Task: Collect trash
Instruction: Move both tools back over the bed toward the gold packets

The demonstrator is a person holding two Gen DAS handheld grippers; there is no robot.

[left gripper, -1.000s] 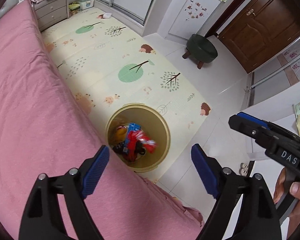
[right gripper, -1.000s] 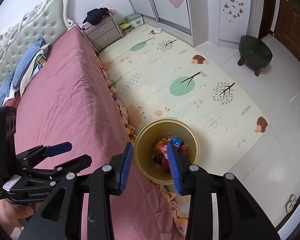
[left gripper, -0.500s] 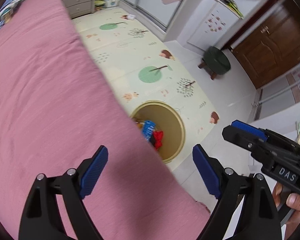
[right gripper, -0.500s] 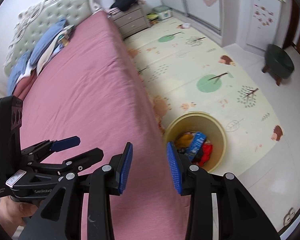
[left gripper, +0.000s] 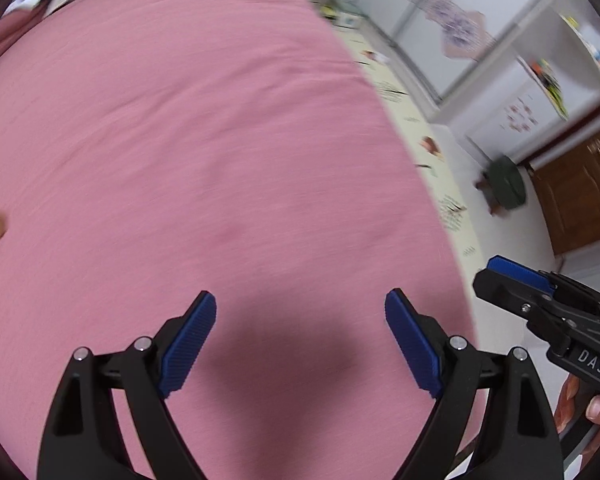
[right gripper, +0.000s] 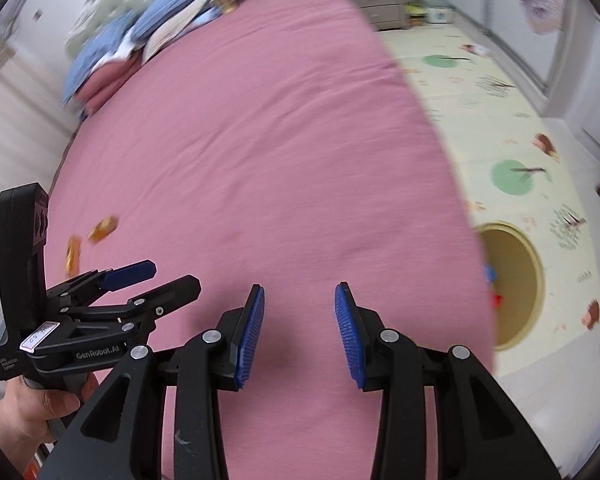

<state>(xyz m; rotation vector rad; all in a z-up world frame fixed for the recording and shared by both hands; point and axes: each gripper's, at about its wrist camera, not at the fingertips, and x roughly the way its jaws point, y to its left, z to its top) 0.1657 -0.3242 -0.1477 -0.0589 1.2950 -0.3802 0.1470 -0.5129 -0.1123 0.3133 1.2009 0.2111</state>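
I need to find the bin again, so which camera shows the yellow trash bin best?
The right wrist view: the yellow trash bin sits on the floor mat past the bed edge, partly hidden. The left wrist view doesn't show it.

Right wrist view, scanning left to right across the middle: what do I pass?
left gripper → orange wrappers on the bed → pink bedspread → right gripper → yellow bin on the play mat

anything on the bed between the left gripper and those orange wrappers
Nothing visible: only bare pink bedspread lies between the open left gripper and the two orange wrappers, which sit just beyond it toward the bed's far side.
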